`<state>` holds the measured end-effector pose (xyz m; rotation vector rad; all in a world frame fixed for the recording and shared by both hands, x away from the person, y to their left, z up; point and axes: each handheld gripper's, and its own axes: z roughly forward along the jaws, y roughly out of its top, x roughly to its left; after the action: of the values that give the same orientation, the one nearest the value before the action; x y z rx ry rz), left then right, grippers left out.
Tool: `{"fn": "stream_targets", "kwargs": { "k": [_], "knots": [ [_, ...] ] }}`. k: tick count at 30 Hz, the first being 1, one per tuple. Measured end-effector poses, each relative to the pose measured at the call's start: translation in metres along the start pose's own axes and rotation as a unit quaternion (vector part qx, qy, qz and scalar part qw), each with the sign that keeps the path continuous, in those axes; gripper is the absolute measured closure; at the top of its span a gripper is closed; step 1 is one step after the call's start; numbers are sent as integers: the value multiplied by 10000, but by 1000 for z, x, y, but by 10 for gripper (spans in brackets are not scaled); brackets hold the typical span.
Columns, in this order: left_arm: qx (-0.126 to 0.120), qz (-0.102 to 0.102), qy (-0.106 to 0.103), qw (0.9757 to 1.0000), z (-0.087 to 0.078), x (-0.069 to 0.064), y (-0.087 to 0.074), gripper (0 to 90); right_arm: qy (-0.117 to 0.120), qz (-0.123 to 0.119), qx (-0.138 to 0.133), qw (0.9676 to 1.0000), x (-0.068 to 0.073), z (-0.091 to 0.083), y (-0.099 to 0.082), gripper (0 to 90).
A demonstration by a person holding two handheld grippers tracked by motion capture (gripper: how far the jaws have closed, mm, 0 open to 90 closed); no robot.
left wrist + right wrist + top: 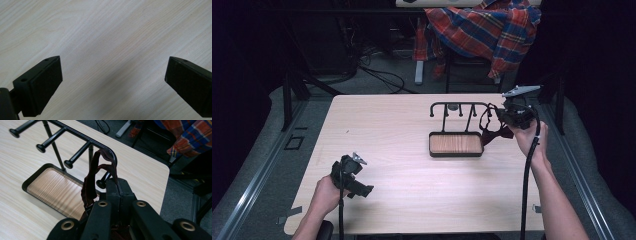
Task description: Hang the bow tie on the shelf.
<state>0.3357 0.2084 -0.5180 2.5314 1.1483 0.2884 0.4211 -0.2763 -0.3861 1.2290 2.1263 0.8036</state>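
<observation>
The right gripper (117,192) has its jaws pressed together on a dark red strap (91,182), which loops over the end of the black peg rack (75,147) at its right corner. As a judgement, a pull away from the rack could snag the strap on the end peg and tip the rack (its wooden tray base (456,144) looks light), or the thin strap could slip from the pinch. The left gripper (112,77) hovers well left of the rack and nearer the person, jaws wide apart over bare table (412,175). The pale wood-grain tabletop looks smooth. Beyond the rack a plaid shirt (484,25) drapes over a chair, with cables (382,75) on the grey floor.
</observation>
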Motion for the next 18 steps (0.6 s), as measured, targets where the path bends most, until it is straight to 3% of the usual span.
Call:
{"fn": "stream_targets", "kwargs": {
  "k": [11, 18],
  "knots": [
    [16, 22, -16, 10000, 1, -1, 1, 13, 141, 340, 70, 9993, -12, 19, -8, 895],
    [20, 24, -20, 10000, 1, -2, 1, 13, 214, 365, 158, 9990, -10, 28, -12, 893]
  ]
}}
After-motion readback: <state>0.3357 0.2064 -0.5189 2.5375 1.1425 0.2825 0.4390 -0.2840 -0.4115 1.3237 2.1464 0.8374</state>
